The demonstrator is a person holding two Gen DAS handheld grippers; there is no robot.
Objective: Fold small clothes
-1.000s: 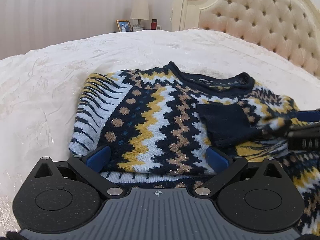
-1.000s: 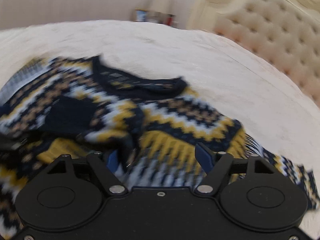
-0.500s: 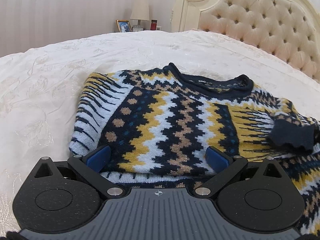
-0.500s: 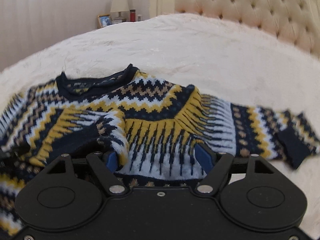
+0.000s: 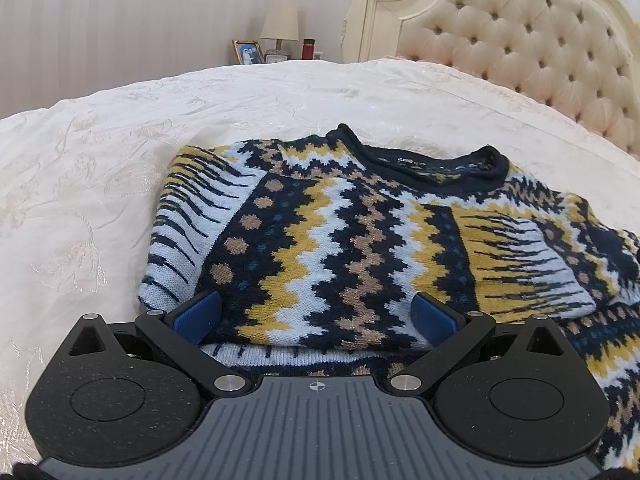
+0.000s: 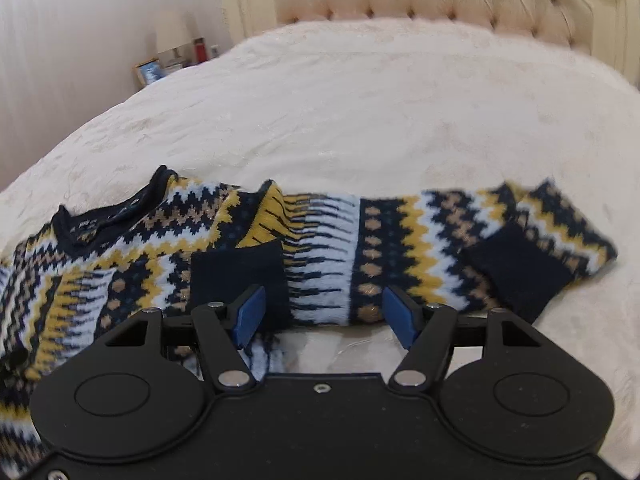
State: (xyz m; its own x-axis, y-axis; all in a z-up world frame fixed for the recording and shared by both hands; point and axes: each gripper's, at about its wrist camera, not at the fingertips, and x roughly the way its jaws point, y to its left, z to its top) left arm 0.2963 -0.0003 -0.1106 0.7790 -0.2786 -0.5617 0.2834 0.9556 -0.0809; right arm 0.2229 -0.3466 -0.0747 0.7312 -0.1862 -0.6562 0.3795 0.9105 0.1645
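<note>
Swung rightward since half a second ago, the right gripper (image 6: 325, 314) now frames the sweater's outstretched sleeve (image 6: 404, 248), its blue fingers (image 6: 249, 312) spread apart and holding nothing, a navy cuff (image 6: 236, 276) just beyond the left pad. Fingers equally wide, the left gripper (image 5: 316, 314) hovers unmoved over the patterned sweater (image 5: 340, 248), spread on a cream embroidered bedspread (image 5: 100, 168). Bare quilt stretches beyond toward the tufted headboard (image 5: 528, 56) and a bedside lamp (image 5: 280, 24).
</note>
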